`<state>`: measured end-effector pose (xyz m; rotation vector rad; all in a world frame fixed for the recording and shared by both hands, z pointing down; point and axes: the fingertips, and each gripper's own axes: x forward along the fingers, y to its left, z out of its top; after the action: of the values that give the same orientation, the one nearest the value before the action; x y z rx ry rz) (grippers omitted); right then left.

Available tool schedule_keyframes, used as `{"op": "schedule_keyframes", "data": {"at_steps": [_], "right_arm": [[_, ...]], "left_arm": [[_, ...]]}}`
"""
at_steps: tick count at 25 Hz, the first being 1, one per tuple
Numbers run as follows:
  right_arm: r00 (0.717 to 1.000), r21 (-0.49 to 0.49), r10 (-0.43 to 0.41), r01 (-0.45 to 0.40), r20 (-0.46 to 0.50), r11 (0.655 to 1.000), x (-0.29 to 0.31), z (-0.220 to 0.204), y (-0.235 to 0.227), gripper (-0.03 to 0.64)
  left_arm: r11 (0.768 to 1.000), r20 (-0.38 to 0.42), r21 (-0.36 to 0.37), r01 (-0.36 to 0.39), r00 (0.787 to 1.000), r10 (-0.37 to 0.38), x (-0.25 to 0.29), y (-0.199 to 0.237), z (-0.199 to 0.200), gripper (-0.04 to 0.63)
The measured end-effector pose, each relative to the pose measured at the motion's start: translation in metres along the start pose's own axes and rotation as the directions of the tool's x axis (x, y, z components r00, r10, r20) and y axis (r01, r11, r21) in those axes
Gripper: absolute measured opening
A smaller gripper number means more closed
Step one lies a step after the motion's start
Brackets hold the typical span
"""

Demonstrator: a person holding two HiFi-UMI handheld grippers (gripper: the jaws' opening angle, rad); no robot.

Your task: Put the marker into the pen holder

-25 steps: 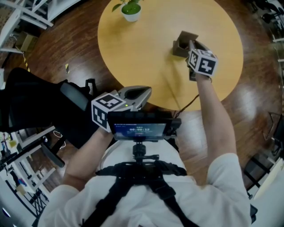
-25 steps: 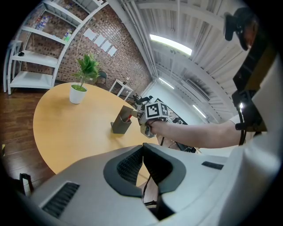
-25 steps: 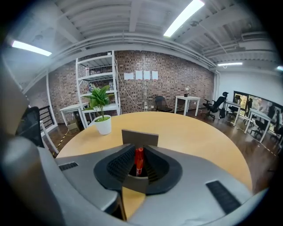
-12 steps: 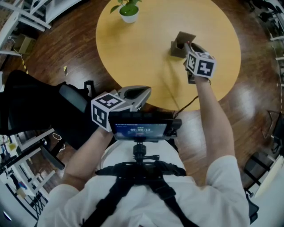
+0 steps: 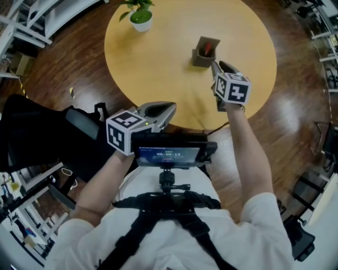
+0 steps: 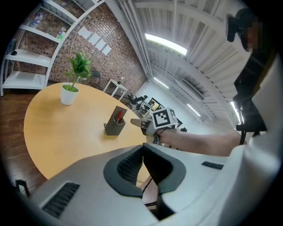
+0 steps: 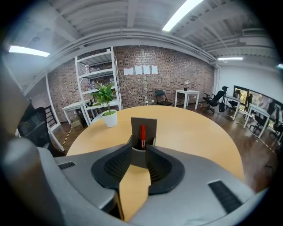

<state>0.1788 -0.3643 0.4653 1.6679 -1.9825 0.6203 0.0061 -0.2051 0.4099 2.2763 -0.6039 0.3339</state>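
A red marker [image 5: 207,49] stands upright in the grey pen holder [image 5: 204,52] on the round wooden table [image 5: 158,58]. My right gripper [image 5: 216,65] hovers just on the near side of the holder, apart from it, open with nothing between its fingers. In the right gripper view the pen holder [image 7: 142,130] and marker [image 7: 143,136] show just beyond the open right gripper [image 7: 139,151]. My left gripper [image 5: 170,109] is shut and empty at the table's near edge. In the left gripper view the holder [image 6: 115,123] sits left of the right gripper [image 6: 135,122].
A small potted plant [image 5: 139,16] in a white pot stands at the table's far left, also seen as the plant [image 7: 108,115] left of the holder. A black office chair [image 5: 47,132] stands at my left, off the table. White shelving [image 7: 95,84] lines the brick wall.
The right gripper has let go of the marker, opened and drawn back from the holder toward me. The marker now stands free in the holder. The left gripper has stayed put.
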Motion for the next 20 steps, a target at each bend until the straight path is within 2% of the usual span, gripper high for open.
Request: {"op": "schedule_keyframes", "data": {"at_steps": [6,9,13,20], "right_arm": [[1.0,0.026,0.019,-0.019,-0.014,0.999,-0.035,-0.029,0.002,0.055],[1.0,0.08,0.016,-0.016,-0.004,0.997,-0.054,-0.035,-0.002,0.034],[1.0,0.152,0.019,-0.022,0.022,0.988,-0.076,-0.038,-0.004,0.021],[0.997,0.19,0.028,-0.041,0.071,0.981,-0.11,-0.039,0.0,0.021]], "left_arm": [[1.0,-0.011,0.013,0.002,1.0,-0.002,0.005,-0.001,-0.002,0.0],[1.0,-0.02,0.015,0.005,1.0,-0.005,0.011,-0.003,-0.003,0.0],[1.0,-0.032,0.021,0.017,0.999,-0.016,0.018,-0.009,-0.004,0.0],[1.0,-0.046,0.021,0.02,0.999,-0.019,0.022,-0.013,-0.007,0.0]]}}
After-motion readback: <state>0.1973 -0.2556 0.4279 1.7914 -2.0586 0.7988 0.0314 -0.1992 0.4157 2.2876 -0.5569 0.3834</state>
